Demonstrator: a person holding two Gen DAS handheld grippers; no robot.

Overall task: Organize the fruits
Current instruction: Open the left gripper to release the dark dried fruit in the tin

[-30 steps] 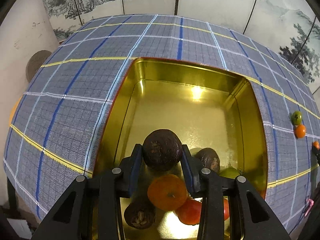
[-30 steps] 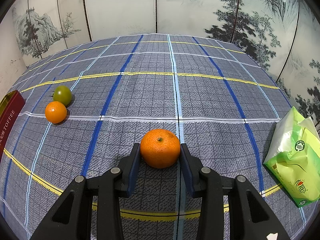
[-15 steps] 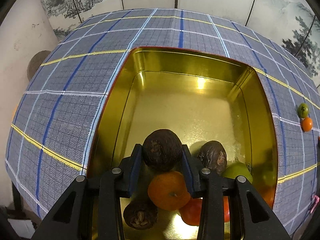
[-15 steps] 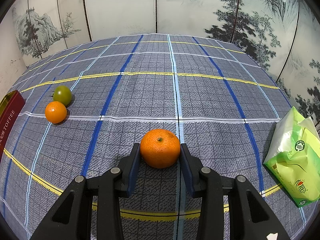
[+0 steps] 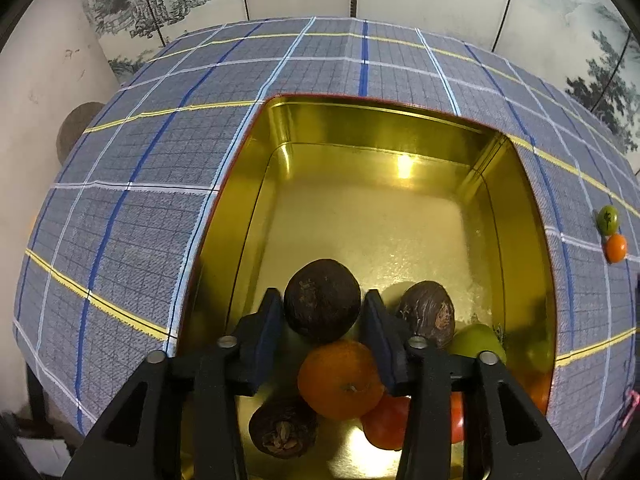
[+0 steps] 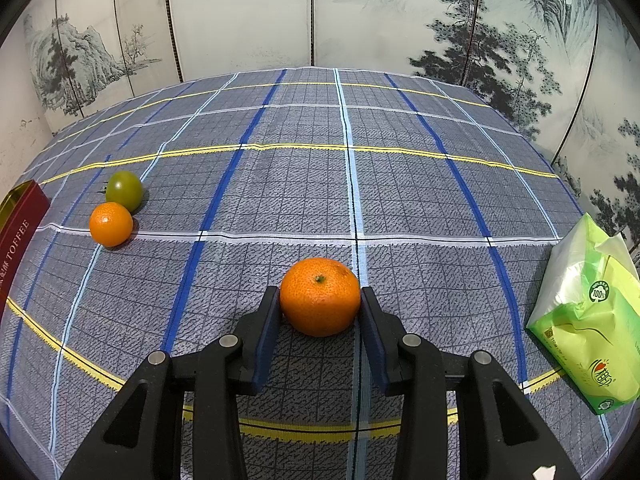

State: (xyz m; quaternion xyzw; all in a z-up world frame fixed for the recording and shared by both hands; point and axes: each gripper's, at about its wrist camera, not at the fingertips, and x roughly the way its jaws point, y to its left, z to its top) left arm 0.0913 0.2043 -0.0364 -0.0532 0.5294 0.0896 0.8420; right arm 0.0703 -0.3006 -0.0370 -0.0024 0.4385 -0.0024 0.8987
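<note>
Left tongs (image 5: 322, 312): a dark brown, wrinkled round fruit (image 5: 322, 300) is clenched between the blue pads, held over the near part of a gold metal tin (image 5: 256, 208). In the tin below are seen an orange mandarin (image 5: 340, 378), two more brown fruits, a green one and a red one.

Right tongs (image 6: 320, 312): a pebbled orange mandarin (image 6: 320, 296) on the bench (image 6: 400, 200) is grasped, both pads touching its sides. Far left, a small mandarin (image 6: 111, 224) is touched by a green tomato (image 6: 124, 190). "TOFFEE" is read on the tin's red wall (image 6: 18, 236). A crinkled green tissue pack (image 6: 588, 328), marked "100%", lies at right. The cloth is woven plaid.
</note>
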